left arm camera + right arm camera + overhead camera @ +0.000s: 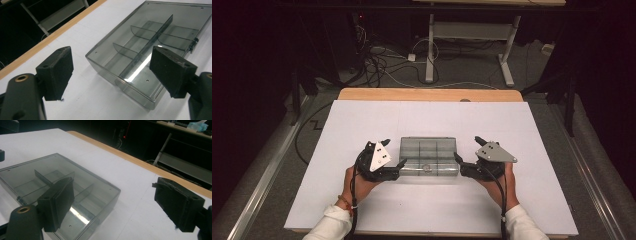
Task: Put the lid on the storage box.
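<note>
Right now the clear compartment box (429, 156) lies near the table's (362, 125) middle, lid shut, long axis running left to right; the left gripper (398, 166) and right gripper (460, 161) flank its near corners, both with jaws spread, equally close
</note>
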Demonstrator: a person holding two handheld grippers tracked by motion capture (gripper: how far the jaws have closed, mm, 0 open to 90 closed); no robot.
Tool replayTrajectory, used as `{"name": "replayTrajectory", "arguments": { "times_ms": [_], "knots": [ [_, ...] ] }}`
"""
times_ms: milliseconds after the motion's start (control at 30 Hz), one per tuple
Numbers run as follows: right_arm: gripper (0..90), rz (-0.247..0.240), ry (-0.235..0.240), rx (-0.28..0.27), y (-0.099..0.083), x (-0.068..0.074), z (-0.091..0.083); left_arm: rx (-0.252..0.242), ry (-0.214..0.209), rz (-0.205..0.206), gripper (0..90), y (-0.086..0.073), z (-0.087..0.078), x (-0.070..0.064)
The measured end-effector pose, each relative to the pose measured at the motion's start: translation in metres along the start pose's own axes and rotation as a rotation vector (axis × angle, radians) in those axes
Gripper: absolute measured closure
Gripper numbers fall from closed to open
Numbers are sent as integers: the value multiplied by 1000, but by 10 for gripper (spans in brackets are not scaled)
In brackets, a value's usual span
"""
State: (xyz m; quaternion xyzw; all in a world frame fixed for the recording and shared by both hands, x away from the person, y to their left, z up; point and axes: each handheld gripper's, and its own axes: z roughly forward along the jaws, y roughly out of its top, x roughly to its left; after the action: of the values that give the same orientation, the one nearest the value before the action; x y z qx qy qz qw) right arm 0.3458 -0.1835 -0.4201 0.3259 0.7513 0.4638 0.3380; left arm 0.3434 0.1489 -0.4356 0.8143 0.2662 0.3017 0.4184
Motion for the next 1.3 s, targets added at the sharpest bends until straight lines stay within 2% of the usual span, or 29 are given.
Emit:
{"name": "replayTrajectory", "arguments": {
  "times_ms": [467,567,700,1100,1300],
  "knots": [
    [171,-30,-6,-5,2,-1,-17,-27,-30,3,191,-1,-14,-4],
    [171,-36,-8,-7,2,-1,-21,-27,-37,14,191,-1,-18,-5],
    [171,-44,-9,-11,2,-1,-27,-29,-34,28,191,-3,-24,-6],
    [176,-52,-19,-19,-5,-7,-47,-54,-32,29,191,-11,-44,-9],
    [176,-53,-28,-30,-10,-11,-58,-50,-34,49,191,-18,-50,-10]
  ]
}}
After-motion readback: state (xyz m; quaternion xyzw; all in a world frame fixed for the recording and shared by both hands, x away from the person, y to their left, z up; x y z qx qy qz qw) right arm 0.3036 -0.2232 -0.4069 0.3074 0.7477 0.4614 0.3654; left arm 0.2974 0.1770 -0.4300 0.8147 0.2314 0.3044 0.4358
